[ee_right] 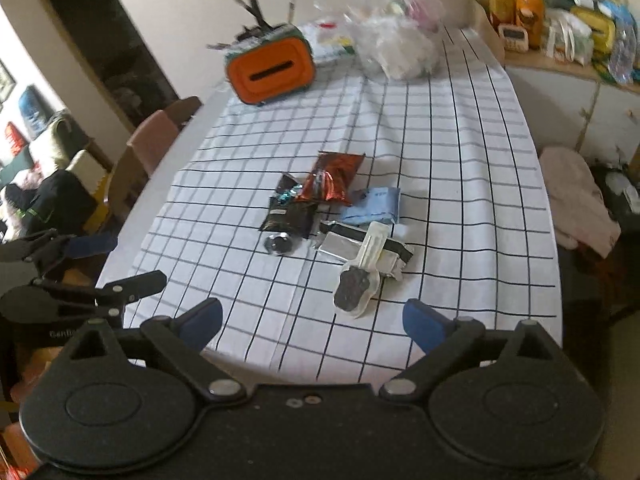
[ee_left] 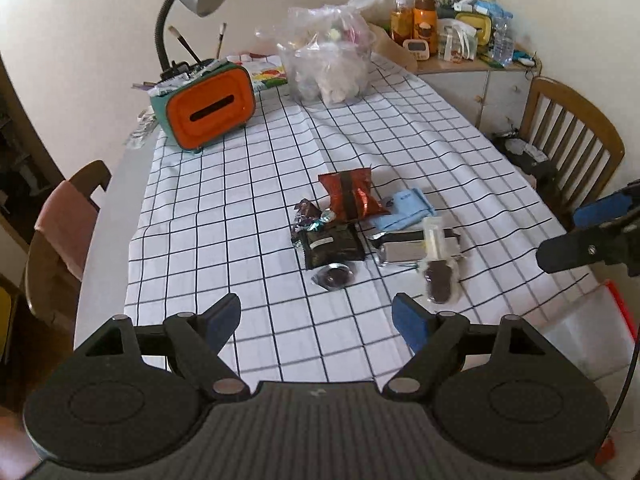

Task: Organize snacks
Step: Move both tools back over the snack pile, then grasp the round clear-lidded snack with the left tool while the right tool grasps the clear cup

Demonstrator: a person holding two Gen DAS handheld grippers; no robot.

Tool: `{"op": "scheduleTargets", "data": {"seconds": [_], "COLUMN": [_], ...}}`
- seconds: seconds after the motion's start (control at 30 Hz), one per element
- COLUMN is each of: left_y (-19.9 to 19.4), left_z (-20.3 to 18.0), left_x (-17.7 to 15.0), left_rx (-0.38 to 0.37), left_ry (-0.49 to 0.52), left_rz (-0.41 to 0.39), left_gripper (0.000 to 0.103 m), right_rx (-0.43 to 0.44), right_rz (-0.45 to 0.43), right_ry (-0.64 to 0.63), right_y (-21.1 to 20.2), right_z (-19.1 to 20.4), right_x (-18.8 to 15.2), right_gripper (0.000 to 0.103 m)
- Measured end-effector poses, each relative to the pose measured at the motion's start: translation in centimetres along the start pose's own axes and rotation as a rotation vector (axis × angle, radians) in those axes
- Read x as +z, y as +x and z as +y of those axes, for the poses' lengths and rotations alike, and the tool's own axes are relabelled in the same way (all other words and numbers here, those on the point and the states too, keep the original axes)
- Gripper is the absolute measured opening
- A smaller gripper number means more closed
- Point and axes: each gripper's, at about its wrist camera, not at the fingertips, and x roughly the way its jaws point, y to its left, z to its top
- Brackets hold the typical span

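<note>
Both tools hang over the near edge of the checked tablecloth, and nothing has been picked up yet; the step in hand looks like choosing a first packet from the small heap of snacks near the middle of the cloth.

On the left, the left gripper has its fingers spread wide and empty. Just beyond it lies the nearest left piece, a small round dark sweet in clear wrap, touching the near edge of a black sachet. Behind those sit a crumpled foil wrapper and, farther still, a red-brown packet.

Moving right, a pale blue packet lies partly under the red one, then a silver bar wrapper with a clear-wrapped dark snack on a stick laid across it. The right gripper is likewise wide apart and holds nothing.

A sound approach is probably to take loose outer pieces first: the round sweet for the left tool, the stick snack for the right, since it rests on top. Flat packets likely need a pinch at a raised edge.
</note>
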Motion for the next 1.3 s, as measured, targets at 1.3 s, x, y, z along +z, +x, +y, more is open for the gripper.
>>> {"op": "scheduleTargets", "data": {"seconds": [1.3], "left_y": [20.7], "left_z": [1.0], "left_x": [2.6], "left_rx": [-0.146], "left_ry": [-0.102], "left_rz": [0.246], "left_gripper": [0.082], "right_rx": [-0.221], "right_rz": [0.299], "right_ry": [0.288], "right_y": [17.8], "right_z": [-3.1], "right_x": [3.3], "right_gripper": [0.072]}}
